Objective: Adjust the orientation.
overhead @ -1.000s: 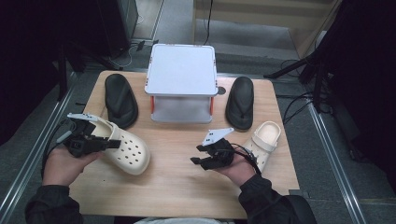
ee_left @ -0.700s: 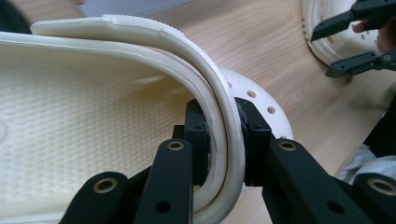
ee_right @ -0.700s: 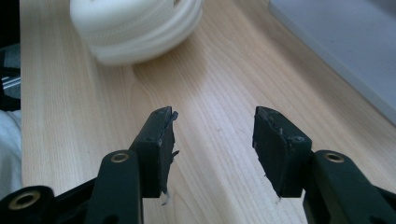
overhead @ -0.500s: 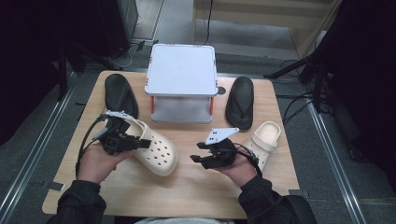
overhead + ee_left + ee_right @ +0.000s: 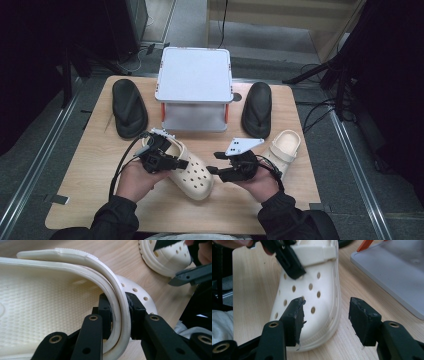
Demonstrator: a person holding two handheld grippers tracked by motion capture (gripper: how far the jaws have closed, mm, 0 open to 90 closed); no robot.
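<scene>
From the high view, the left gripper (image 5: 167,159) holds a cream clog (image 5: 192,172) on the surface (image 5: 100,160) before the grey stand (image 5: 194,75). The left gripper view shows its jaws clamped on the clog's side wall. In the right gripper view, the right gripper (image 5: 325,315), its jaws just opening, stands parted at the clog's toe.

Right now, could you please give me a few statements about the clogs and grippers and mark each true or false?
1. The left gripper is shut on the wall of a cream clog. True.
2. The right gripper holds the second cream clog. False: its jaws stand open at the toe of the clog in the left gripper, nothing pressed.
3. Two black sandals flank the white two-tier rack. True.
4. The second cream clog sits on the rack. False: it lies on the table.
</scene>
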